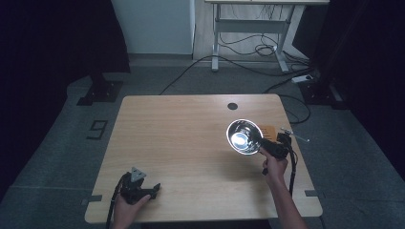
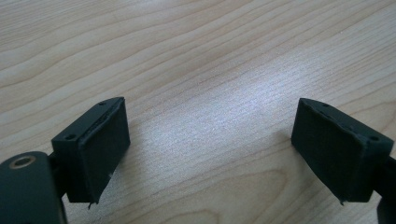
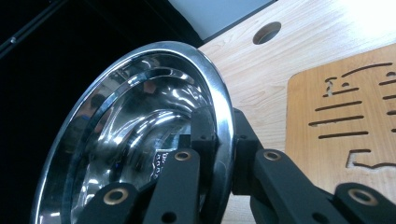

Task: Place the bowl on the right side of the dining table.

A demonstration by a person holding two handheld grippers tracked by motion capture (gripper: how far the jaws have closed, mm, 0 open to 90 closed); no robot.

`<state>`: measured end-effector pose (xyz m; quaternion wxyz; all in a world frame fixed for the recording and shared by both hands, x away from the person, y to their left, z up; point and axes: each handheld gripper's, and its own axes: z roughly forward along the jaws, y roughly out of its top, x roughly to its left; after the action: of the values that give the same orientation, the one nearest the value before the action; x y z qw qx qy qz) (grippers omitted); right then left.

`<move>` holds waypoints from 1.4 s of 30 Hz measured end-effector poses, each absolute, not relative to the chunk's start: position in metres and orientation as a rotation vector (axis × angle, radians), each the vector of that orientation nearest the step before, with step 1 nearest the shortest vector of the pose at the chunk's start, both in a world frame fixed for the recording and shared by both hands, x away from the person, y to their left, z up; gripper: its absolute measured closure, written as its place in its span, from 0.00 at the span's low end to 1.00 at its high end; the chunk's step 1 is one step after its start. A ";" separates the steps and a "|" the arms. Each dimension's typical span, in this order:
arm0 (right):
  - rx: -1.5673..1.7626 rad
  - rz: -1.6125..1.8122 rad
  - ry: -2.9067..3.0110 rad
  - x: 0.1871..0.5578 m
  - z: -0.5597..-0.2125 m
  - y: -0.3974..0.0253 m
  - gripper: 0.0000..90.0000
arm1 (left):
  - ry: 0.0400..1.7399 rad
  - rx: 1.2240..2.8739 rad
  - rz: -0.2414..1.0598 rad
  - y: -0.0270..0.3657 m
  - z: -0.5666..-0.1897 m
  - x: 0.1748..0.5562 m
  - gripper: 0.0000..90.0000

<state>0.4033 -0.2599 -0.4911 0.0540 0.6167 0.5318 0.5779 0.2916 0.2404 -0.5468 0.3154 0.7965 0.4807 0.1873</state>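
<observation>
A shiny steel bowl [image 1: 243, 136] is held up off the wooden table [image 1: 181, 143], tilted on its side at the right. My right gripper [image 1: 261, 144] is shut on the bowl's rim [image 3: 223, 116], one jaw inside the bowl and one outside. Under the bowl lies a thin wooden board with cut-out slots [image 3: 345, 116], flat on the table. My left gripper [image 1: 154, 189] rests at the table's near left edge. Its jaws stand wide apart with only bare wood [image 2: 210, 121] between them.
A round cable hole [image 1: 232, 106] sits near the table's far edge. A small metal tool [image 1: 295, 134] lies by the right edge. Beyond the table are a desk frame [image 1: 248, 28], floor cables [image 1: 267, 67] and a stand base [image 1: 98, 93] at far left.
</observation>
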 end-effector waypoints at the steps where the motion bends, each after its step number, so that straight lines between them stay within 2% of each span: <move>1: 1.873 1.753 1.615 0.404 -0.491 -0.261 0.93 | 1.266 2.098 0.493 0.240 -0.547 0.292 0.12; 42: 1.981 1.688 1.433 0.437 -0.504 -0.321 0.93 | 1.273 2.092 0.496 0.240 -0.547 0.289 0.14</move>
<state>0.4368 -0.3207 -0.5044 0.0850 0.6643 0.4806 0.5660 0.2893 0.2399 -0.5468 0.3161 0.7943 0.4834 0.1885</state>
